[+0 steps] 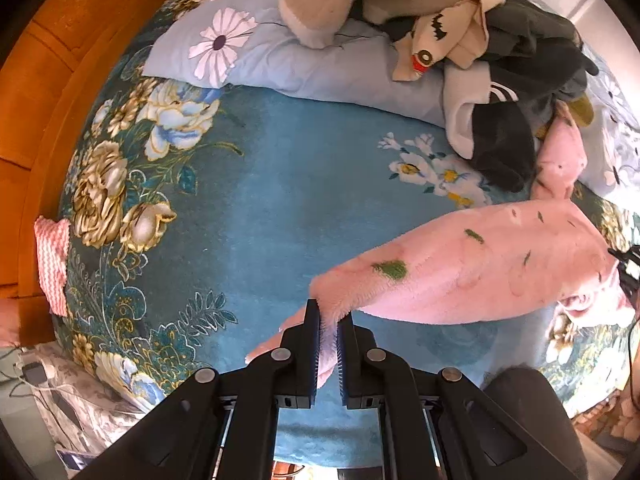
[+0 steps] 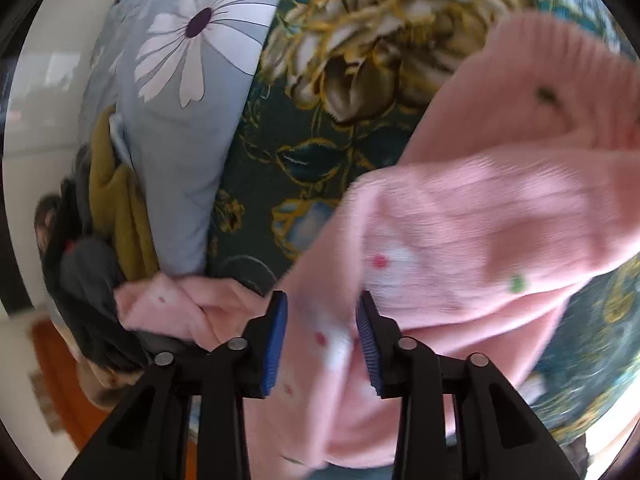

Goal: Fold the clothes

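1. Fuzzy pink fleece garment with small green leaf marks stretched above the teal floral bed blanket, spanning from bottom centre of the left wrist view out to the right edge.
2. Left claw: pads nearly together, pinching the narrow end of the pink garment; fleece tufts show between the blue ridged pads.
3. Right claw: pads parted moderately, with pink fabric bearing white and red dots lying between and beyond them. View is blurred; cannot tell whether the pads press the fabric.
4. A second pink fold trails left of the right claw, touching a dark grey garment.
5. Behind the blanket, a pale blue pillow with white daisy print lies across the bed.
6. On the pillow, a heap of clothes: cream piece with red lettering, cream piece with bat print, dark grey garment with white stripes, mustard cloth.
7. Orange wooden bed frame on the left; a pink-and-white chevron knit item at the blanket's edge.
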A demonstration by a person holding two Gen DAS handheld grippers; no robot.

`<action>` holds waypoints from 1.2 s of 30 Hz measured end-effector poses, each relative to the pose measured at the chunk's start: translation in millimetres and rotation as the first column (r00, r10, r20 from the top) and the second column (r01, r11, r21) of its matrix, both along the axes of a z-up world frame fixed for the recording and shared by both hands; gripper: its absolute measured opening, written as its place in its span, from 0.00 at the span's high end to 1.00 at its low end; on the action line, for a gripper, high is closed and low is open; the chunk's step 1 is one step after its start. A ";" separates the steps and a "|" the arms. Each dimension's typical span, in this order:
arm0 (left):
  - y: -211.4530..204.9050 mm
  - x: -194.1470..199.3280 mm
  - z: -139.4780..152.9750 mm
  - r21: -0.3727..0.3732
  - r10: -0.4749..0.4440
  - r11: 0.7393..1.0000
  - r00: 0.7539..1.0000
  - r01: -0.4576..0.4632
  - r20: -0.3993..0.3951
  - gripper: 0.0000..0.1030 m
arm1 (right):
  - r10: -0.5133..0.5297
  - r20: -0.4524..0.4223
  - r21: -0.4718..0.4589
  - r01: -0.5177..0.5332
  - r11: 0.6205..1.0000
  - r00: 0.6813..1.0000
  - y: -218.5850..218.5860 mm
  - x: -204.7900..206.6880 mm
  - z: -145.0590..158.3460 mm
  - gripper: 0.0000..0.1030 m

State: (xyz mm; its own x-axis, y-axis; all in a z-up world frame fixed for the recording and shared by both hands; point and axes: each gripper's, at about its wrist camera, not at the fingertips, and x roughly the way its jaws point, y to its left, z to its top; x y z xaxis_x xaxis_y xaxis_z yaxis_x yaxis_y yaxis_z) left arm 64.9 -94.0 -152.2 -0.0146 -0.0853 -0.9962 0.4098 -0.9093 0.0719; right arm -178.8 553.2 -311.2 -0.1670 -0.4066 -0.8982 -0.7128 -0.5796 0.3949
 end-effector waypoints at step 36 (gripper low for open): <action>-71.1 57.3 -107.9 0.114 -0.281 0.960 0.904 0.258 0.322 0.77 | 0.116 0.246 0.211 -0.170 0.963 0.962 -45.9 281.4 61.6 0.97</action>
State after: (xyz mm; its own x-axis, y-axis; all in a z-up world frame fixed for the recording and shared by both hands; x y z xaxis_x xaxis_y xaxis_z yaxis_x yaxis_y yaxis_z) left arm 122.2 -165.0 -260.1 0.3047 -0.0582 -0.9507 0.1117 -0.9891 0.0963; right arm 102.6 507.3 -249.5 0.0994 -0.1907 -0.9766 -0.6716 -0.7371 0.0756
